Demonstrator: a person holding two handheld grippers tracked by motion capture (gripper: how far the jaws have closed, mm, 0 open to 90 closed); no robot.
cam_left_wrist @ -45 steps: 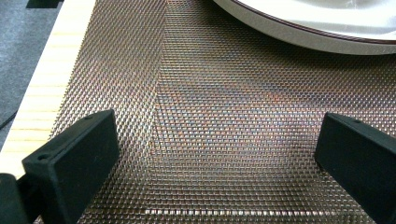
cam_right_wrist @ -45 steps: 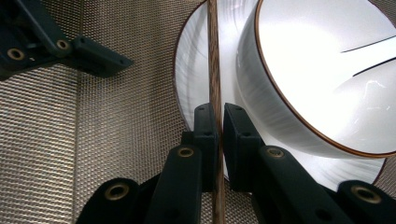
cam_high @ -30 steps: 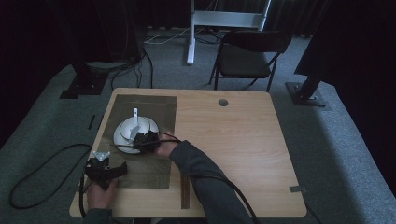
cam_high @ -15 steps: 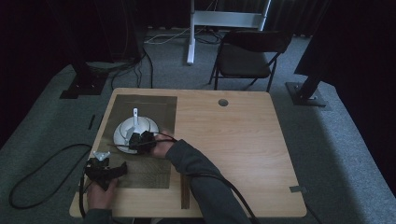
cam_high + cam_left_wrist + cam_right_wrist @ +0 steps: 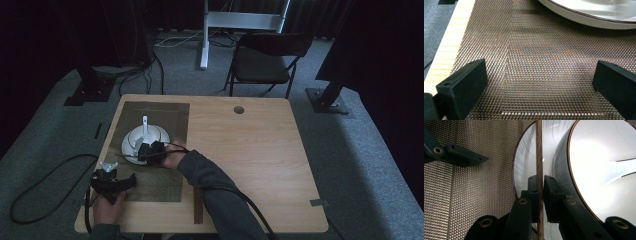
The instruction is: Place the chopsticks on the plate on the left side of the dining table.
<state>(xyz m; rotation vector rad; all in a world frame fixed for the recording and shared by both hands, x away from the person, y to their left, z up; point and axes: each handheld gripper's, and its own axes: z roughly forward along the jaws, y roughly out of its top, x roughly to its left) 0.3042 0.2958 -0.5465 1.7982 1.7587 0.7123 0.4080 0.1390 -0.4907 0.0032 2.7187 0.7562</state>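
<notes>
Light wood table w/ a dark woven mesh mat on its left part, grey carpet floor all around, pretty dim room. Black folding chair behind the table, a white stand further back, cables on the floor.

On the mat sits a white plate w/ a thin dark rim, and a white bowl on top of it. A white spoon-ish thing sticks out of the bowl toward the far side of the table; can't tell what else is in there, looks bare and shiny in the right gripper view.

Right gripper is over the near edge of the plate, jaws clamped together on a thin wooden stick, prob a chopstick. In the right gripper view the stick runs straight up and down between the jaws, long axis in line w/ them, crossing the plate rim just beside the bowl's wall.

Left gripper rests low over the mat near the front left corner, jaws wide apart w/ nothing between them, just mesh. Plate edge shows ahead of it in the left gripper view, well apart from the jaws.
</notes>
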